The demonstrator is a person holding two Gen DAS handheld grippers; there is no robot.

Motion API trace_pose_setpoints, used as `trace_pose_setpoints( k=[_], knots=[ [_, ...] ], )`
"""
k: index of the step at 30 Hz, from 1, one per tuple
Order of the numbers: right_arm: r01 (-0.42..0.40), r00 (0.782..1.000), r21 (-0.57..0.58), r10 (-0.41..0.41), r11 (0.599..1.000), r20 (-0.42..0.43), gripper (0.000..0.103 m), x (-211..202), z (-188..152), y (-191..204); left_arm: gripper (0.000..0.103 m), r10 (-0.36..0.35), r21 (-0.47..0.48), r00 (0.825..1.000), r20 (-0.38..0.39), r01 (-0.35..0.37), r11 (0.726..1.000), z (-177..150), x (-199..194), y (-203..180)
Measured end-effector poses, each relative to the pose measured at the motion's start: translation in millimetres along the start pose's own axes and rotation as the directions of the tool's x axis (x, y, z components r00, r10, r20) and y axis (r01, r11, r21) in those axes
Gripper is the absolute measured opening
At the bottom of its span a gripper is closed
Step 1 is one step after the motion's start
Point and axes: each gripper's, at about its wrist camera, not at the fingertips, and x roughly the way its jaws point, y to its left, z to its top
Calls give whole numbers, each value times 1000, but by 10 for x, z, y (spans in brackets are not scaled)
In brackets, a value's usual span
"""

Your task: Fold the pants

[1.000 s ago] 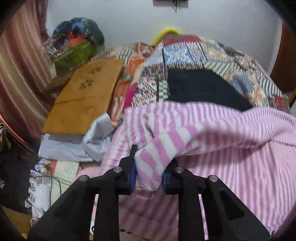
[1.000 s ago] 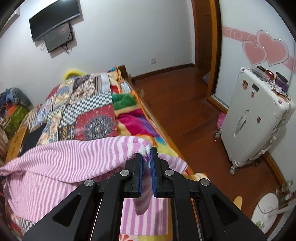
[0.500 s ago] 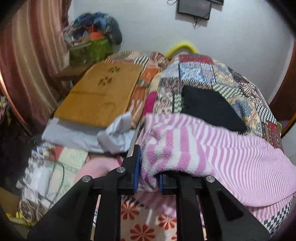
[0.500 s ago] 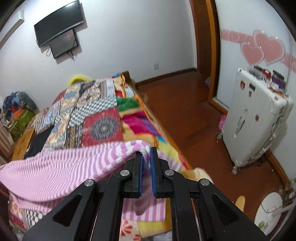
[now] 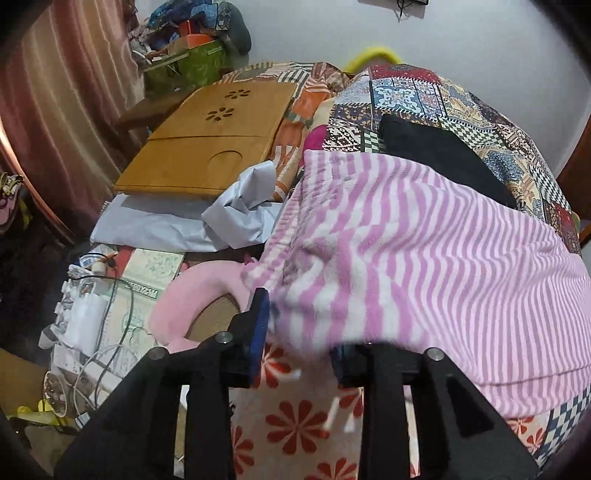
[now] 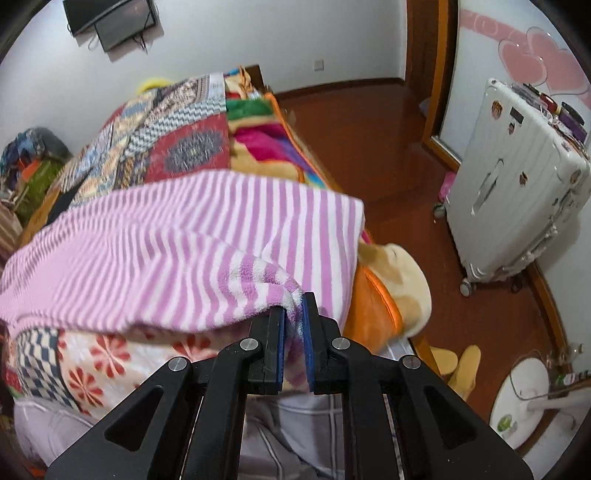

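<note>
Now, your pink-and-white striped fleece pants (image 5: 424,258) lie draped across the patchwork-quilted bed (image 6: 192,144), long axis running from one gripper to the other. Your right gripper (image 6: 294,325) is clenched on a bunched corner at lower centre; the left gripper (image 5: 299,347) stands released (fabric merely sagging between its jaws).

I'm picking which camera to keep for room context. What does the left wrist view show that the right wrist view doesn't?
Only the left wrist view shows the wooden lap desk, the pale crumpled sheet and the pink cushion. Only the right wrist view shows the white suitcase, the wooden floor and the wall-mounted TV. Both show the striped pants lying on the patchwork quilt, each view with its own hand-held gripper at the fabric's edge.
</note>
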Motion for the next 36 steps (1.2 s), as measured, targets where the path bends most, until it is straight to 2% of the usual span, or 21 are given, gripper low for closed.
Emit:
trace_pose_setpoints(
  k=[3, 8, 12, 16, 22, 24, 26, 28, 33, 35, 36],
  knots=[
    [0, 1000, -4, 0, 1000, -18, 11, -14, -72, -54, 31, 0, 0, 1000, 9, 0, 1000, -12, -165, -8],
    [-29, 998, 55, 32, 998, -55, 27, 16, -158, -179, 33, -8, 25, 999, 46, 7, 1000, 39, -441, -192],
    [-92, 991, 145, 104, 985, -81, 29, 97, -279, -259, 47, -49, 72, 994, 97, 42, 997, 135, -648, -531],
    [-134, 984, 221, 155, 966, -83, 29, 193, -340, -282, 50, -116, 147, 985, 130, 96, 984, 233, -790, -985],
    [-181, 978, 280, 201, 943, -46, 30, 191, -285, -306, 53, -196, 248, 974, 114, 163, 955, 254, -796, -1581],
    [-189, 977, 294, 209, 937, -37, 33, 186, -260, -315, 53, -215, 265, 972, 97, 183, 947, 243, -751, -1719],
    [-200, 976, 302, 217, 932, -24, 42, 181, -238, -315, 53, -235, 283, 970, 70, 206, 937, 216, -673, -1870],
    [-217, 973, 312, 231, 925, -8, 44, 188, -204, -294, 53, -239, 298, 970, 53, 213, 931, 187, -614, -1981],
    [-209, 976, 312, 219, 927, 6, 43, 295, -104, -282, 53, -246, 326, 969, 0, 233, 916, 92, -417, -2232],
    [-180, 981, 300, 192, 937, -13, 26, 364, -81, -269, 53, -238, 341, 971, -21, 231, 911, 43, -319, -2317],
    [-145, 987, 274, 159, 951, -27, 23, 398, -69, -234, 53, -235, 344, 972, -28, 230, 910, 26, -289, -2334]
  ],
)
